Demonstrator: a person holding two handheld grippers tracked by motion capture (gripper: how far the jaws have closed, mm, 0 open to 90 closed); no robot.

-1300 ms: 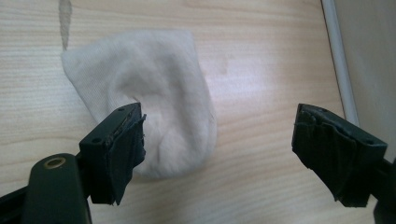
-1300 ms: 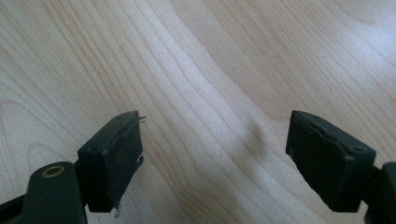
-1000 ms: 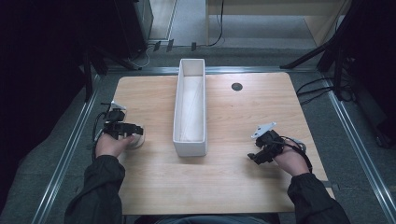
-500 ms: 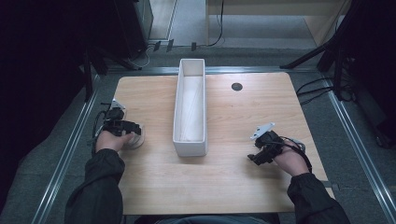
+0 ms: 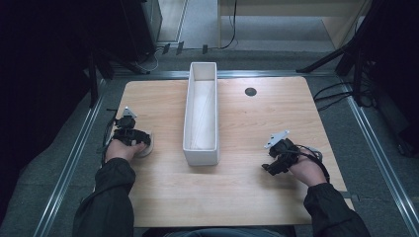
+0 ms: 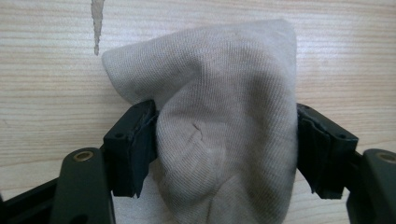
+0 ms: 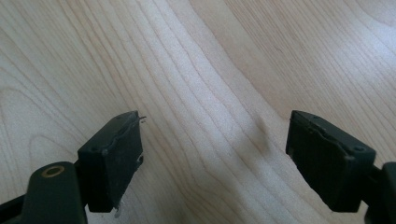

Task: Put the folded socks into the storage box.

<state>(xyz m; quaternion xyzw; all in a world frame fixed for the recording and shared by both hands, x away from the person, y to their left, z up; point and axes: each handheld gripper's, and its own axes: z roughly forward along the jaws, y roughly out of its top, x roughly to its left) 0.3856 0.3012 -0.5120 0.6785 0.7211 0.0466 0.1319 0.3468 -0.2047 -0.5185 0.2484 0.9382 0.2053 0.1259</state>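
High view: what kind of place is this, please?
Probably a lab or studio set up for recording handling tasks. A bare wooden table sits in a metal floor frame, dark stands and cables surround it, and a person works with hand-held grippers.

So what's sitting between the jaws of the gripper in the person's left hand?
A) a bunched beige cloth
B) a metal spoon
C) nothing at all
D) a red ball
A: in the left gripper view a bunched beige cloth fills the gap of the left gripper, both black pads pressing its sides as the jaws have just been closing on it.
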